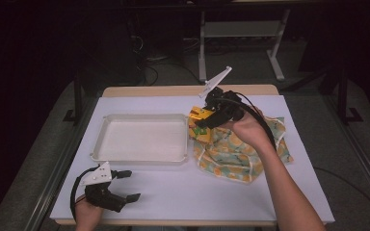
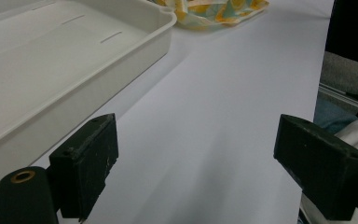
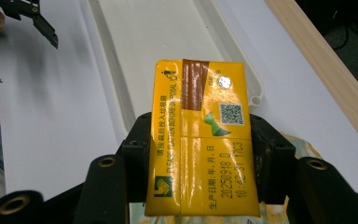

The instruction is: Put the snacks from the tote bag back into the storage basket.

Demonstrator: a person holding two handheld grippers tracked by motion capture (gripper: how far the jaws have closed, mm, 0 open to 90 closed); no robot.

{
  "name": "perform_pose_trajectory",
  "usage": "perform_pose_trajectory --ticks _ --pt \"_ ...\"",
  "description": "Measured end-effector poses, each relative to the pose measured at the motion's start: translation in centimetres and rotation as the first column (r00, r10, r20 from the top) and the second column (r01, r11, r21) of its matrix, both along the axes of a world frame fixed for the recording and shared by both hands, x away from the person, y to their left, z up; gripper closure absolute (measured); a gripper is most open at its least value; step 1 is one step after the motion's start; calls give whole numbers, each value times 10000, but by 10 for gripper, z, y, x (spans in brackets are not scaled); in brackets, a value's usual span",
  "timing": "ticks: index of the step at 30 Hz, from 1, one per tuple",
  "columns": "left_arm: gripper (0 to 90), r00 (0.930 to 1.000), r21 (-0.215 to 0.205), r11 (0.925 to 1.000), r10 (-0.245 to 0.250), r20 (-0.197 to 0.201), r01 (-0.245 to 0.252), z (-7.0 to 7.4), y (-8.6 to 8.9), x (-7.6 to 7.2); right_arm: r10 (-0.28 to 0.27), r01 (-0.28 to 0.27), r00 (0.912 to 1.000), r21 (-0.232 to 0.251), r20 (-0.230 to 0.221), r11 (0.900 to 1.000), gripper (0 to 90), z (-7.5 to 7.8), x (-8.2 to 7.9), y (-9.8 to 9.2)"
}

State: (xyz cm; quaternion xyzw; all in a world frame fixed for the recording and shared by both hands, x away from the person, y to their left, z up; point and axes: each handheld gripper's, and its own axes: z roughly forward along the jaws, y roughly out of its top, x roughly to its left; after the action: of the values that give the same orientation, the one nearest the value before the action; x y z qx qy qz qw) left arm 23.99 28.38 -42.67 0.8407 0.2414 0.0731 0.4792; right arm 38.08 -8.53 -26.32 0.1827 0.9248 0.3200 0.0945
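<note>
**Yellow carton held over the tray's right rim**

Dark floor and the legs of a metal stand are seen behind the table point(image 1: 183, 192), whose top is covered by a pale sheet. A white tray point(image 1: 142, 159) is set left of centre, close to the far edge, and a patterned cloth point(image 1: 231, 156) lies crumpled just beside the tray's right rim, toward the table's right edge.

The yellow drink carton point(image 3: 200, 135) is gripped by the right gripper point(image 1: 207, 117), its jaws clenched on the carton's two narrow sides, so that the printed face is turned up toward the gripper's camera. The carton is carried in the air above the cloth's near-left corner and the tray's right rim, with the tray's bare floor lying beyond it. It is judged that the carton is held this way so that it can be lowered flat into the tray.

The left gripper point(image 1: 125, 185) is kept near the table's front left corner, just off the tray's front rim. Its jaws are spread wide with nothing between them and only bare tabletop beneath. It is probably parked there to keep out of the carrying hand's path.
</note>
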Motion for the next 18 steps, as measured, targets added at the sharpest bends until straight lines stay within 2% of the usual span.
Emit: perform_pose_trajectory --ticks 18 --pt "132 10000 -15 10000 10 -16 -10 0 1 0 597 -596 9981 14 -167 9982 491 -6 4 23"
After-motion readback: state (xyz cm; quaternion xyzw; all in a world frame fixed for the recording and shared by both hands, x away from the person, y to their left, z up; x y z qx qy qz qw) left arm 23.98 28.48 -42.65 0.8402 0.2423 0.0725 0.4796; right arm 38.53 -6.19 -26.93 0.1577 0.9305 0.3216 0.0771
